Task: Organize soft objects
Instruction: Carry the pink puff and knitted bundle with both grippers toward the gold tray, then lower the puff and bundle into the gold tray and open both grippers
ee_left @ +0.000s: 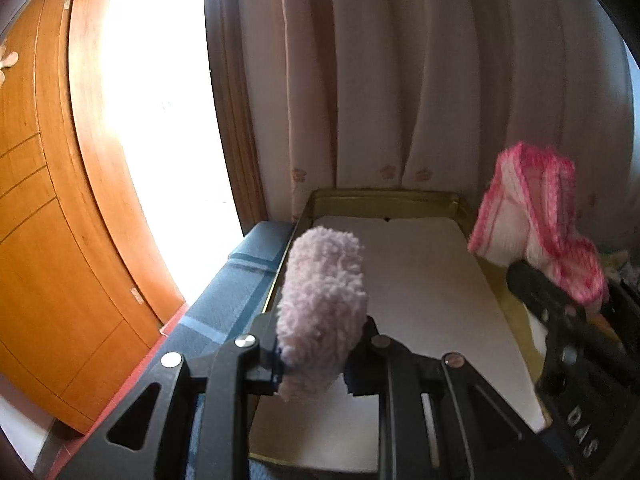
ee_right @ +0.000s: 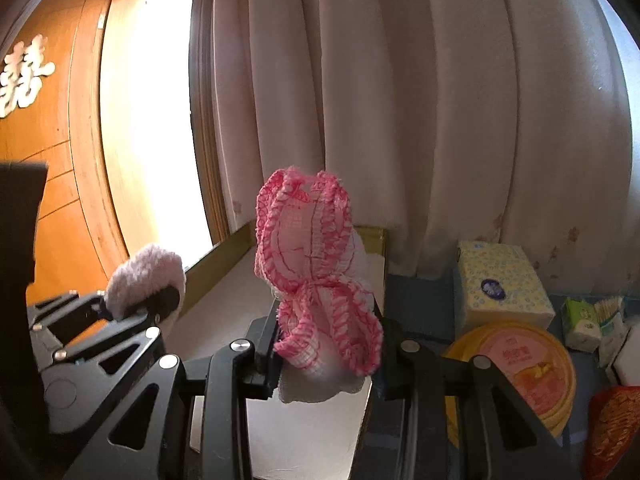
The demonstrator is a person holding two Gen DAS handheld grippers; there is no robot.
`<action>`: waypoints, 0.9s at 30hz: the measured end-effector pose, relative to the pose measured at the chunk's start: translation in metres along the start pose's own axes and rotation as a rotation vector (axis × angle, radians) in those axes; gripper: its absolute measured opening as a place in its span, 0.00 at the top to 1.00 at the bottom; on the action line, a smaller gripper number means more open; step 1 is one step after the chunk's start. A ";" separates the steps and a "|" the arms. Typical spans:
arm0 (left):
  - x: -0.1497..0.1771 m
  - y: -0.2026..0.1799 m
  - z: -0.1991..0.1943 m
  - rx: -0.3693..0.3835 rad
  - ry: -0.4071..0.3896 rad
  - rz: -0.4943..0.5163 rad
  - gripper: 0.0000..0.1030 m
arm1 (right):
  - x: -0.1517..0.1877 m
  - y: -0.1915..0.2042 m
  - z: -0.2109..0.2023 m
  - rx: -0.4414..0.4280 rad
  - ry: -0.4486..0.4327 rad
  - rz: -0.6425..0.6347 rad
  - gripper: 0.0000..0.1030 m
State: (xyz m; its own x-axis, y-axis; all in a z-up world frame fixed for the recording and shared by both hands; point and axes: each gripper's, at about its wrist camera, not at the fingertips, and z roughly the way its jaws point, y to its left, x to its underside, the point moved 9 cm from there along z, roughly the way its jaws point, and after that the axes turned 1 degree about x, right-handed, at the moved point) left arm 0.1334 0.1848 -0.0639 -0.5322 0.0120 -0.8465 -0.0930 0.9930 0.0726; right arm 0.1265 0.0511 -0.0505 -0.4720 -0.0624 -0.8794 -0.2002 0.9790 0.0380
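Clamping a fluffy pale-pink sock (ee_left: pixel 322 312), the left gripper (ee_left: pixel 320 356) fills the bottom centre of the left wrist view, its black jaws pressed against both sides of the bundle, which stands upright above them. Low in the right wrist view, the right gripper (ee_right: pixel 326 344) is closed the same way on a white cloth with pink frilly edging (ee_right: pixel 320 276). Each camera also catches the other tool: the frilly cloth appears at the right edge of the left view, the fluffy sock at the lower left of the right view. Beneath both items lies an open gold-rimmed box (ee_left: pixel 384 196) with a white lining. Only the right view shows, at lower right, a round yellow tin (ee_right: pixel 524 364) and, behind it, a tissue pack (ee_right: pixel 500 284). Only the left view shows blue fabric (ee_left: pixel 240 276) left of the box. Farthest back hang pale curtains (ee_right: pixel 420 100), with a bright window (ee_left: pixel 156 120) and wooden panelling (ee_left: pixel 40 200) at the left.
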 end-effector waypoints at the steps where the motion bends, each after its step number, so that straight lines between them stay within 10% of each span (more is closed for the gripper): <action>1: 0.000 -0.001 0.002 -0.015 -0.006 0.009 0.81 | 0.001 0.002 0.000 -0.001 0.007 -0.003 0.64; 14: -0.001 0.004 0.007 -0.051 -0.010 -0.011 0.74 | -0.001 0.014 -0.009 -0.006 -0.018 -0.070 0.53; 18: -0.002 0.014 0.002 -0.107 -0.028 -0.049 0.29 | -0.002 0.006 -0.015 0.002 -0.046 -0.037 0.39; 27: -0.004 0.015 -0.013 -0.123 -0.078 -0.053 0.22 | -0.008 0.002 -0.046 0.052 -0.179 -0.027 0.27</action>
State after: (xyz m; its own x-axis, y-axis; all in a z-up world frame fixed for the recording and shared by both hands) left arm 0.1235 0.1982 -0.0528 -0.4576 -0.0262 -0.8888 -0.2241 0.9707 0.0868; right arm 0.0907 0.0445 -0.0213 -0.3061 -0.0578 -0.9502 -0.1635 0.9865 -0.0073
